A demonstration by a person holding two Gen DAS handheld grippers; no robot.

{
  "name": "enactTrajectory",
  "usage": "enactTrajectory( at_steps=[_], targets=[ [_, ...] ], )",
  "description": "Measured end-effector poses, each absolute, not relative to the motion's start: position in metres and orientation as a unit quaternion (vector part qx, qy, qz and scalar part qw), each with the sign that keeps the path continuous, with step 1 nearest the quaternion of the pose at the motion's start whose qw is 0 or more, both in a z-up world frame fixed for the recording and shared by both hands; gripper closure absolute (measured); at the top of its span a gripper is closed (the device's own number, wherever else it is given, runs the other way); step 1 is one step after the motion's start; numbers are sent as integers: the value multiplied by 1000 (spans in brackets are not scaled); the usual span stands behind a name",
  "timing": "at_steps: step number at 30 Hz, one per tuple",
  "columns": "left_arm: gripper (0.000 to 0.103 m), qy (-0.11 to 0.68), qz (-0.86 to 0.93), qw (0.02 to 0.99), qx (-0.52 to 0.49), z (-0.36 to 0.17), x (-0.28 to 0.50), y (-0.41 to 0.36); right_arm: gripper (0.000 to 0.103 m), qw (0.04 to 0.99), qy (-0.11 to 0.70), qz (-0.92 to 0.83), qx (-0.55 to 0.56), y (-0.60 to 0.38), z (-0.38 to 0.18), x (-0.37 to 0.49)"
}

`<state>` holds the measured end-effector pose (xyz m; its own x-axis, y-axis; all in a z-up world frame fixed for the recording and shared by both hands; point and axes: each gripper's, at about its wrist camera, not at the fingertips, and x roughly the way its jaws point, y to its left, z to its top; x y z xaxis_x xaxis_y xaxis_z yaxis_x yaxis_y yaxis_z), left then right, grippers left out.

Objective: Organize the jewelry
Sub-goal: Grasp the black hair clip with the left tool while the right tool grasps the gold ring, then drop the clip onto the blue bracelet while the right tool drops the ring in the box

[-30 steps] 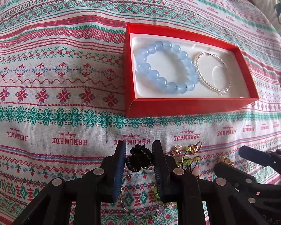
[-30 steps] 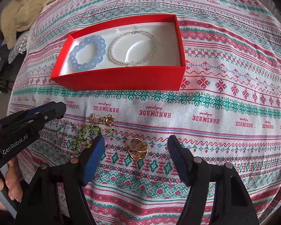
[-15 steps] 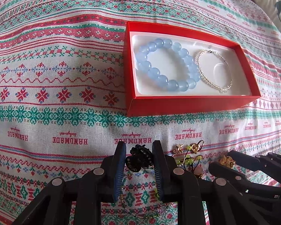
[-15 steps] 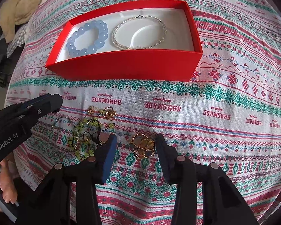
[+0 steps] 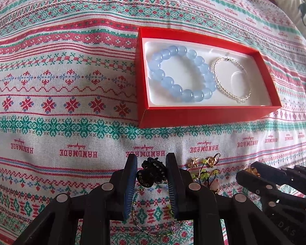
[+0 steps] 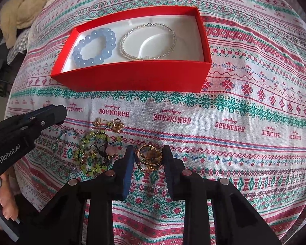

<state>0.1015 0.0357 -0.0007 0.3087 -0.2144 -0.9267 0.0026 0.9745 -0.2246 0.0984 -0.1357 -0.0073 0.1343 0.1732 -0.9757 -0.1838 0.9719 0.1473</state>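
The right gripper [image 6: 148,155] has closed in over the last second: its blue-padded fingers [image 6: 128,163], wide apart before, now press against both sides of the gold ring [image 6: 149,157], clamped on it while it rests on the patterned cloth [image 6: 234,106]. The left gripper [image 5: 152,170] is unchanged, its jaws still clamped on a black studded ornament [image 5: 152,174], from which a thin beaded chain [image 5: 153,224] loops down onto the cloth between the fingers.

Both tools reach forward low over the near edge of the cloth, side by side, the left one entering the right wrist view from the left with a hand [image 6: 2,200] on its grip.

Between the two grippers lies a tangle of green bead jewelry [image 6: 91,151] with black cord and a pink bead, and just beyond it small gold earrings [image 6: 114,125].

Farther off, past the row of "HANDMADE" lettering, stands the red box [image 6: 132,77] with a white lining. Inside it the blue bead bracelet [image 6: 94,48] lies at the left and the clear bead bracelet [image 6: 148,41] to its right, touching it in the left wrist view. A beige cloth [image 6: 30,4] lies beyond the far left edge.
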Motion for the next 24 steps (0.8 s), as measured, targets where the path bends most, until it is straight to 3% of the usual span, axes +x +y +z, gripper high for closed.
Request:
enactTrajectory(
  at_steps=[24],
  targets=[
    [80, 490, -83, 860, -119, 49, 106, 50, 74, 804, 576, 119, 88, -163, 57, 123]
  ],
)
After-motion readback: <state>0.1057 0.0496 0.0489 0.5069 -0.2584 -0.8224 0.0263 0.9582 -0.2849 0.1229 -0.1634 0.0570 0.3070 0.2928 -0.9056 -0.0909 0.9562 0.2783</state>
